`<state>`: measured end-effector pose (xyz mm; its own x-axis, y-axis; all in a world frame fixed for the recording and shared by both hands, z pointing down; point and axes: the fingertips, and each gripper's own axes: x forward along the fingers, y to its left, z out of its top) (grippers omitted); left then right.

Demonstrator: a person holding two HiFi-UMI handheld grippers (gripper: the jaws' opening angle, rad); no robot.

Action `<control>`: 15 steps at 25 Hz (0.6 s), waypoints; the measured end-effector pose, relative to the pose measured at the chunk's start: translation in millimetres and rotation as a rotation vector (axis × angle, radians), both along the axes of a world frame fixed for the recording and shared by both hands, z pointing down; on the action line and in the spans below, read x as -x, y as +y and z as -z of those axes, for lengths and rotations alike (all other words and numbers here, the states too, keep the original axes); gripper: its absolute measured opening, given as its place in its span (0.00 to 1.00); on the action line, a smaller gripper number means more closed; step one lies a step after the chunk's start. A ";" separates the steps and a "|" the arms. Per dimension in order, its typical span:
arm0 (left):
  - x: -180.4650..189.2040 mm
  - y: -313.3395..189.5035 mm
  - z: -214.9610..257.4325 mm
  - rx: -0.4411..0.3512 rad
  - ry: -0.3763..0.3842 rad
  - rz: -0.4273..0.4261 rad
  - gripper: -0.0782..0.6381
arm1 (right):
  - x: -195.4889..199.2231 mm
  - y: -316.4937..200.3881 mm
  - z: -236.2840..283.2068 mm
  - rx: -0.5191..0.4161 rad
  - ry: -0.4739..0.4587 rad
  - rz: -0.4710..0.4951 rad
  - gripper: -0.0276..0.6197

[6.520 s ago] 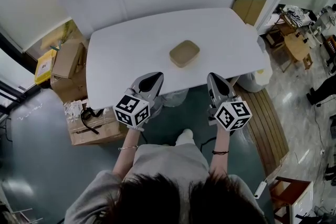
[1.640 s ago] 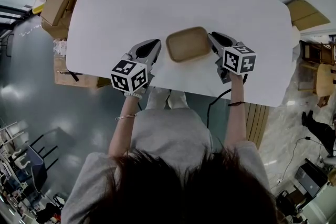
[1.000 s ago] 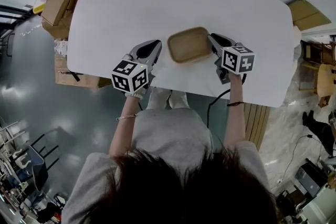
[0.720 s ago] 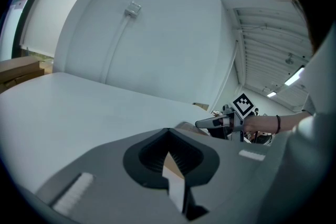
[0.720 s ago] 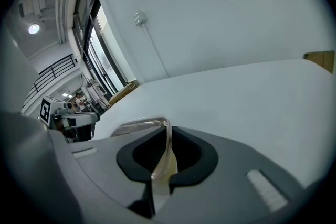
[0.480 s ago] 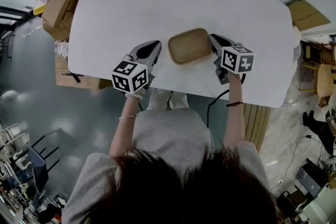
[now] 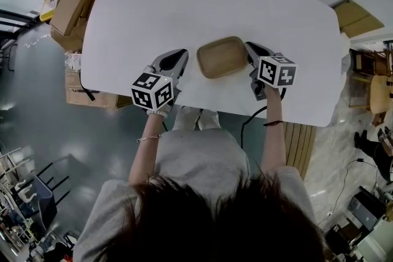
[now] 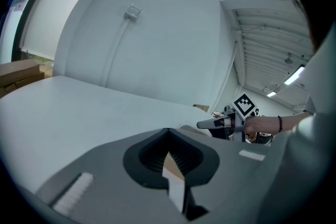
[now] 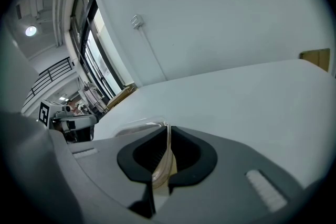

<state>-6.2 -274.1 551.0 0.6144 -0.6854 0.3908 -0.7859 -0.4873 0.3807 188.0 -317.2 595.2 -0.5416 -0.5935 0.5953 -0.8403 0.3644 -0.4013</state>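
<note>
Tan, rounded-rectangular box with a clear lid (image 7: 222, 57): set on the white tabletop (image 7: 184, 3), towards the person's side, between the two tools.

Right hand-held gripper (image 7: 249, 51): laid against the box's right end. In the right gripper view its jaws are pressed together on the thin clear rim of the box (image 9: 137, 127), which runs straight into the slot.

Left hand-held gripper (image 7: 183, 56): just beside the box's left end, and no contact is evident from above. In the left gripper view the jaws are drawn nearly together, with a tan-and-white sliver showing in the slit. Whether that sliver is the box's edge could not be settled. The box (image 8: 190, 128) shows just past the jaws, to the right.

Brown cardboard cartons (image 7: 70, 3): noted on the floor off the tabletop's left end.

Risks, as judged:
- The grip is taken on a thin, flexible rim at one end only, so the rim could buckle or slip out under any pull.
- The lid could be popped loose rather than the box moved.
- With the left end apparently unsupported, the box could tip or pivot about the right jaws.
</note>
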 end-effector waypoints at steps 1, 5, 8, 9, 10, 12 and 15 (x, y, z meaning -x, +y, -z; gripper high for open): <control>-0.1 -0.3 1.1 -0.003 0.001 0.000 0.10 | 0.0 0.0 1.5 -0.002 0.000 -0.001 0.10; -0.7 -1.3 5.8 -0.013 0.005 -0.004 0.10 | -0.2 0.0 8.2 -0.013 -0.003 -0.006 0.10; -1.1 -2.9 9.7 -0.023 0.007 -0.008 0.10 | 0.7 -0.4 13.6 -0.023 -0.011 -0.010 0.10; -1.2 -3.8 10.9 -0.026 0.008 -0.010 0.10 | 1.1 -0.4 15.0 -0.025 -0.012 -0.010 0.10; -1.1 -4.8 12.3 -0.030 0.010 -0.012 0.10 | 1.4 -0.5 16.3 -0.027 -0.012 -0.010 0.10; -1.0 -6.4 15.9 -0.038 0.013 -0.015 0.10 | 1.7 -0.6 19.6 -0.032 -0.013 -0.013 0.10; -3.1 -6.9 20.8 -0.050 0.018 -0.018 0.10 | -1.0 0.3 25.5 -0.042 -0.015 -0.020 0.10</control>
<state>-3.1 -281.0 530.3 0.6333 -0.6927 0.3451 -0.7702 -0.5203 0.3689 189.0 -317.0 569.7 -0.5380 -0.6284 0.5618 -0.8417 0.3646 -0.3983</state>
